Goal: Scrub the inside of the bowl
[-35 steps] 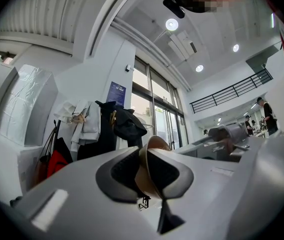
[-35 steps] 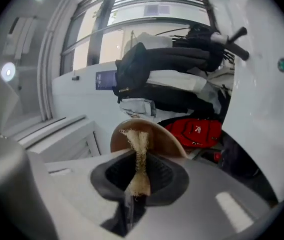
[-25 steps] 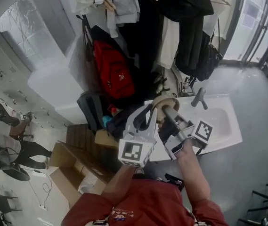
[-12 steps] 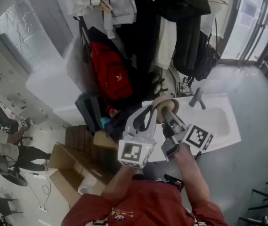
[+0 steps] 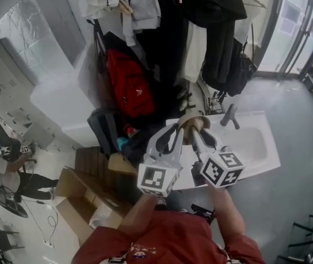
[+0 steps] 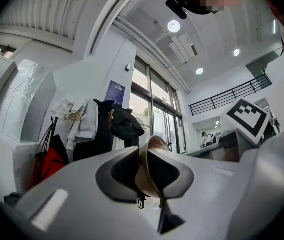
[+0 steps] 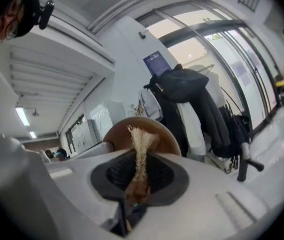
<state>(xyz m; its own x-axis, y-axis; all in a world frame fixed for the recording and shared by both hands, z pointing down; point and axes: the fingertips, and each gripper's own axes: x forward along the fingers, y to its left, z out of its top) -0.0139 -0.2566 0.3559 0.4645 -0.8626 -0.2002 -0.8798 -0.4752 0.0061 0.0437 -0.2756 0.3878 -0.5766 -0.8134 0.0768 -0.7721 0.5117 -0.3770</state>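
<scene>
- Two grippers, both loaded, meet nose to nose at the middle of the head view, with the sink (image 5: 258, 142) at their 3 o'clock and the tap (image 5: 231, 114) at 2.
- The left gripper (image 6: 146, 170) has its jaws narrow and clamped on the wall of the bowl (image 6: 155, 144), one pad on each face. I'd say that rim grip steadies the bowl and leaves its mouth free.
- The right gripper (image 7: 139, 173) is pinched tight on a pale, fibrous scrubber (image 7: 141, 140). It's gripped low, so the frayed end pokes out at 12 o'clock and does the rubbing.
- The bowl hangs in the air at the grippers' 12 o'clock, seemingly above the sink's 9 o'clock end, probably so drips land in the basin.
- Contact is hard to call. The right gripper view sets the scrubber tip in front of the bowl's tan face, but I can't tell whether it touches.
- The head view shows only a sliver of the bowl, and the grippers hide the scrubber altogether.
- The left gripper view catches the bowl nearly edge-on, so its inside is out of sight there.
- No view lets me make out water or soap.
</scene>
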